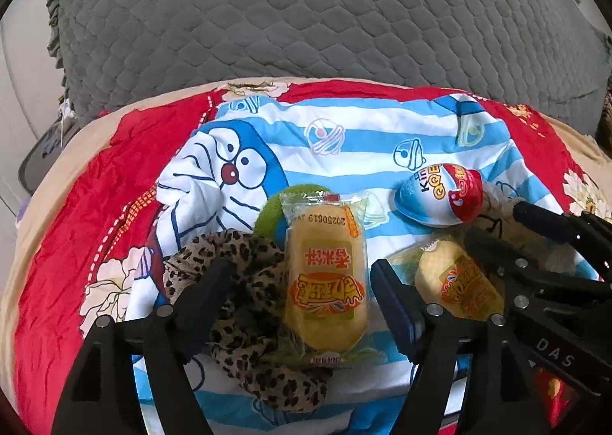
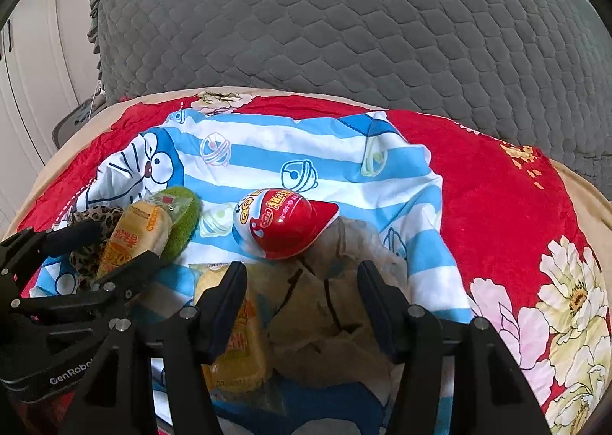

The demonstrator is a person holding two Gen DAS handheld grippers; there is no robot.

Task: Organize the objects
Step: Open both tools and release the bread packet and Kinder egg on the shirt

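Note:
On a blue-striped Doraemon cloth [image 1: 344,129] lie two wrapped yellow cakes, a Kinder egg, a leopard-print scrunchie, a green round pad and a beige crumpled bag. My left gripper [image 1: 302,274] is open, its fingers either side of the first cake [image 1: 325,278], the scrunchie [image 1: 244,282] under the left finger. The second cake [image 1: 455,282] lies right of it. The egg [image 1: 440,194] lies beyond. My right gripper [image 2: 302,274] is open over the beige bag [image 2: 325,301], with the second cake [image 2: 237,343] under its left finger and the egg [image 2: 283,223] ahead.
The striped cloth lies on a red flowered blanket [image 2: 497,205]. A grey quilted cushion [image 2: 344,14] rises behind. The green pad [image 1: 275,205] sits under the first cake's far end. The right gripper's body [image 1: 543,263] crowds the left view's right side.

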